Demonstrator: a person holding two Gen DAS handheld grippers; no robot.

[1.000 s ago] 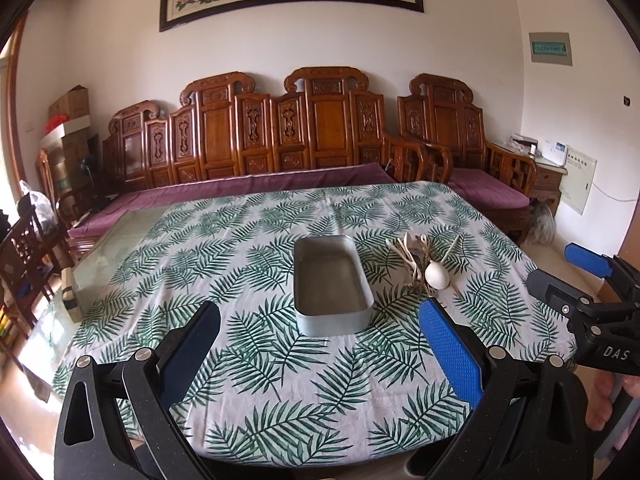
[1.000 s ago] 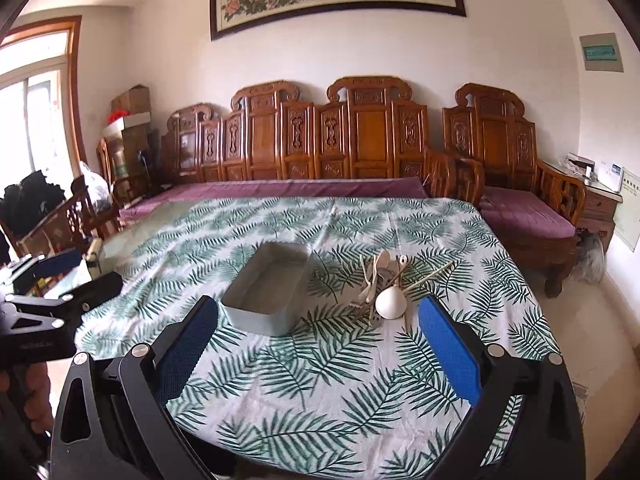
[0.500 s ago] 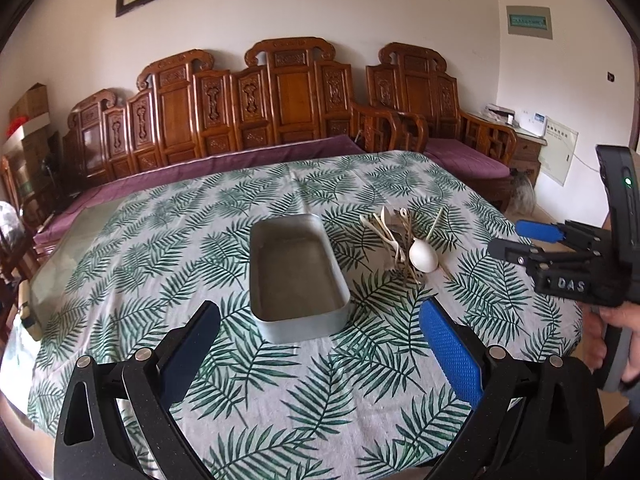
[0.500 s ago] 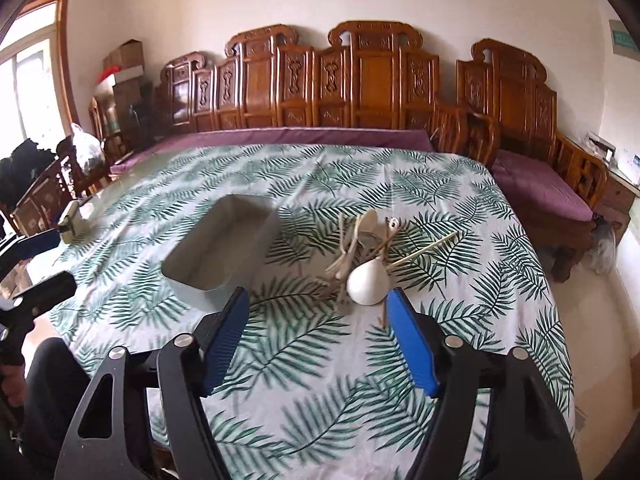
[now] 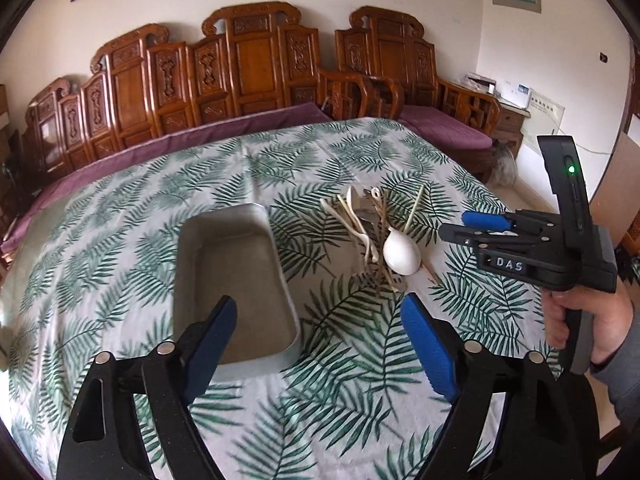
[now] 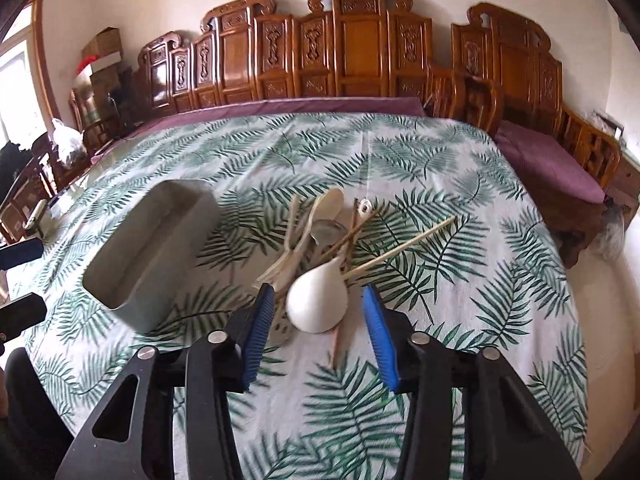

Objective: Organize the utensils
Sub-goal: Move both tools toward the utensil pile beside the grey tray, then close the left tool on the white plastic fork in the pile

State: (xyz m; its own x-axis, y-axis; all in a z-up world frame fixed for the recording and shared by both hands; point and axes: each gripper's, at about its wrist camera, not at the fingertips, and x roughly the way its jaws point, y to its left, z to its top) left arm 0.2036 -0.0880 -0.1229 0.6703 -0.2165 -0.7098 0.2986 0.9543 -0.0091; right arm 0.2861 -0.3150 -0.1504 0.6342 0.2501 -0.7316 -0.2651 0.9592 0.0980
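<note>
A heap of utensils (image 5: 372,236) lies on the leaf-print tablecloth: a white ladle (image 5: 401,255) (image 6: 318,300), pale spoons, a metal spoon (image 6: 328,229) and chopsticks (image 6: 400,246). Left of it stands an empty grey rectangular tin (image 5: 236,280) (image 6: 154,248). My left gripper (image 5: 320,340) hovers over the tin's near end, jaws closing, nothing between them. My right gripper (image 6: 316,336) (image 5: 476,224) is just short of the ladle's bowl, jaws closing with the bowl partly between the fingertips, pads apart from it. A hand (image 5: 588,320) holds it.
The table (image 6: 500,280) fills the middle of both views; its edge drops away at the right. Carved wooden benches (image 5: 248,64) with purple cushions run behind it. Boxes and chairs (image 6: 92,92) crowd the far left.
Both grippers have come forward and down toward the table. The right jaws have narrowed a good deal and now sit just before the ladle; the left jaws have narrowed a little.
</note>
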